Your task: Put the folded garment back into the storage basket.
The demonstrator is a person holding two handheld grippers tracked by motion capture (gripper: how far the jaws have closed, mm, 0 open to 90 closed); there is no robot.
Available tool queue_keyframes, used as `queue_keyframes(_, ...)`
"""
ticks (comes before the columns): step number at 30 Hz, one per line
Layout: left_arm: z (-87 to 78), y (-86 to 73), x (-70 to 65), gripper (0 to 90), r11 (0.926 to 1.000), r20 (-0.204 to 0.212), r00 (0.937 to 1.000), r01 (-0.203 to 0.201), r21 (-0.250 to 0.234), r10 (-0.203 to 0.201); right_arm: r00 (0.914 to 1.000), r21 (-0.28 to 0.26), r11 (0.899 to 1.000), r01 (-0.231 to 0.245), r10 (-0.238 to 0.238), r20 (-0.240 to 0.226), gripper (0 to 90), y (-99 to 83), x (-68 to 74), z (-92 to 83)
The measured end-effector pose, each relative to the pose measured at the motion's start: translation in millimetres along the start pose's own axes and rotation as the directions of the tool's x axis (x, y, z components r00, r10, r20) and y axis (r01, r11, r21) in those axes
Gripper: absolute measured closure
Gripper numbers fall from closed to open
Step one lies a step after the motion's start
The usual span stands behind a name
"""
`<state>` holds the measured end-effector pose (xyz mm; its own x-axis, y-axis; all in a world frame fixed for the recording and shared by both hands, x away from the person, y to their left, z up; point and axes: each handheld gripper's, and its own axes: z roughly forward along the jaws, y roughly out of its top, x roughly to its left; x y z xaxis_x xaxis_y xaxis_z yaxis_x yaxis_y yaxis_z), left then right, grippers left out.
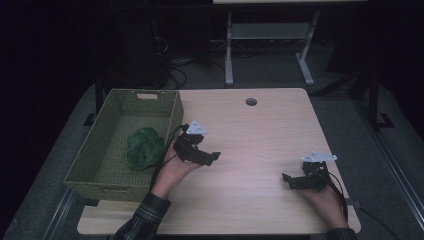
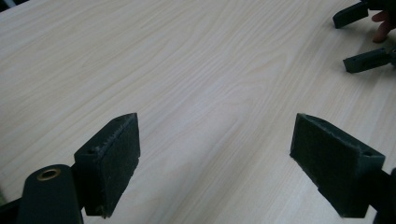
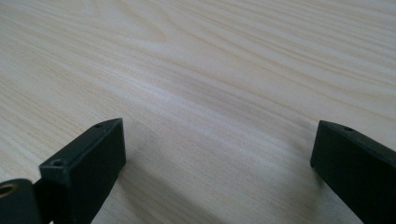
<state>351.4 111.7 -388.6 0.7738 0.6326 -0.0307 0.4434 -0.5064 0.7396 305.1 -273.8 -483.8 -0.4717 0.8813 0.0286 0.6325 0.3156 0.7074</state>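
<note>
Cloth (image 1: pixel 144 148): since it is laid in the basket (image 1: pixel 95 150), nothing is held.
Left gripper (image 1: pixel 209 157): held wide at the basket's 3 o'clock (empty).
Right gripper (image 1: pixel 289 181): held wide, resting.

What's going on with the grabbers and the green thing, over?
Left gripper open, nothing between its fingers. Right gripper open, also unloaded. Green cloth bunched inside the woven basket, beside the left hand. Table bare between grippers.

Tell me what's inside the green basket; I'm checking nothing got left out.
A crumpled green cloth lies on the floor of the woven basket, toward its right side. Whatever the cloth covers, and the strip behind the near wall, is hidden.
</note>
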Motion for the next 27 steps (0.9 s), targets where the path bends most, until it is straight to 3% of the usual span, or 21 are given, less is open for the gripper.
queue_keyframes(12,35.5,-24.9,-12.9,15.3,0.9997,0.022,0.9995,-0.023,0.000,0.023,1.0000,0.000,1.000,0.001,-0.001,0.000,2.9,0.0,-0.1,0.0)
queue_keyframes(18,53.7,-41.5,-14.9,15.2,0.9996,0.014,0.9996,-0.023,0.017,0.023,1.0000,0.000,1.000,0.001,-0.001,0.000,2.9,0.0,0.0,0.0)
queue_keyframes(27,68.2,-55.2,-16.3,15.2,0.9986,-0.002,0.9989,-0.046,0.027,0.046,1.0000,0.001,1.000,0.001,-0.001,0.000,2.9,0.0,0.0,0.0)
